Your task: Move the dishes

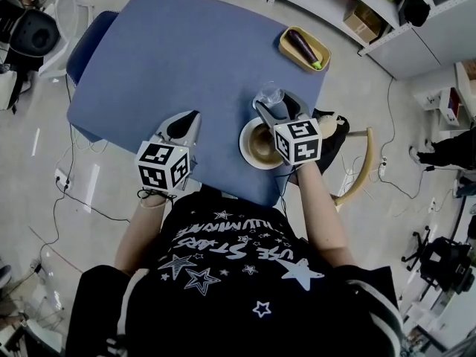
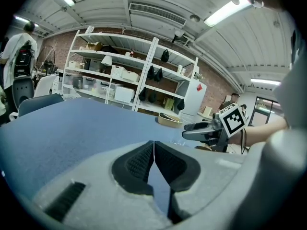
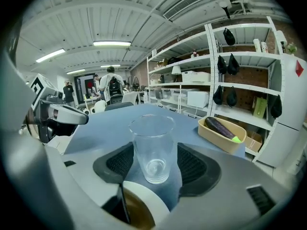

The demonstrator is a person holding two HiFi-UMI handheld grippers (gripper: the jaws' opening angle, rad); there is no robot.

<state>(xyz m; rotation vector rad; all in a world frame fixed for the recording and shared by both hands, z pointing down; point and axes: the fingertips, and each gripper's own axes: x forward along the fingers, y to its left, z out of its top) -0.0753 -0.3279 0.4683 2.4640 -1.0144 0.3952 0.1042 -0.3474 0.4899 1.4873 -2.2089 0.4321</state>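
Item one, your right gripper (image 1: pixel 275 100): its jaws are spread to the width of a clear glass (image 1: pixel 269 94) and closed on it, one black pad against each side wall, as its own view shows. The glass is upright and empty, its base down at the blue table (image 1: pixel 193 50), close to the table's near right edge. Item two, bowl (image 1: pixel 253 144): white rim, brown inside, on the table just on your side of the glass and partly under the right gripper's body. From the right gripper view its rim lies right before the foot of the glass; you cannot tell there whether the two touch. Item three, yellow tray (image 1: pixel 283 43): at the far right corner of the table, well apart from the glass and bowl, holding one dark purple eggplant (image 1: pixel 303 44) with a green stem end. Item four, your left gripper (image 1: pixel 195 115): clenched with nothing in it, the two ribbed pads meeting in a single seam in its own view. It is over the near edge of the table, to the left of the bowl and apart from it, pointing across bare blue surface. Item five, surroundings: white shelving (image 2: pixel 120 80) with boxes and hanging dark bags stands beyond the table, and people stand in the background of the right gripper view.
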